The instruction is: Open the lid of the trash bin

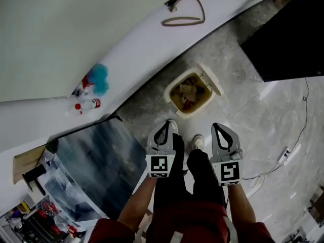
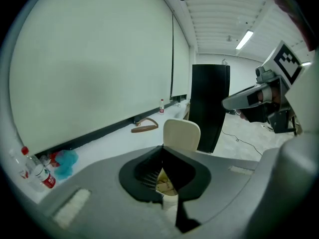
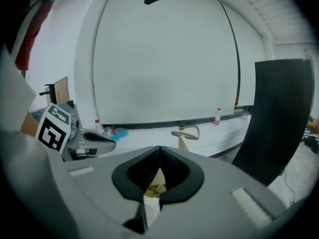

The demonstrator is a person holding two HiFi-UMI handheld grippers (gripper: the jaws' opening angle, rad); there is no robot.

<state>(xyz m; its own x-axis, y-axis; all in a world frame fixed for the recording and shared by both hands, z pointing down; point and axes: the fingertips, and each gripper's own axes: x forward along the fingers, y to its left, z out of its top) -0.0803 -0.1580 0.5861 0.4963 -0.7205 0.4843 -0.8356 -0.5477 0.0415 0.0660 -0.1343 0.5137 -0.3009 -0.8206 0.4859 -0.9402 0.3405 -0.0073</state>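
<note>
Bin (image 1: 171, 91) on floor, 12 o'clock of both tools. Lid (image 1: 212, 79) already up, at bin's 2 o'clock. Left tool (image 1: 166, 123) and right tool (image 1: 217, 126) pinched closed, empty. Judgement: step looks done; hold clear, avoid knocking lid.

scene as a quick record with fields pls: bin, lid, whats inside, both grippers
bin: trash bin, on the floor just ahead of the person's feet
lid: lid open, tipped back
contents: rubbish visible inside
left: left hand-held gripper jaws together, empty, short of the bin
right: right hand-held gripper jaws together, empty, short of the bin
</note>
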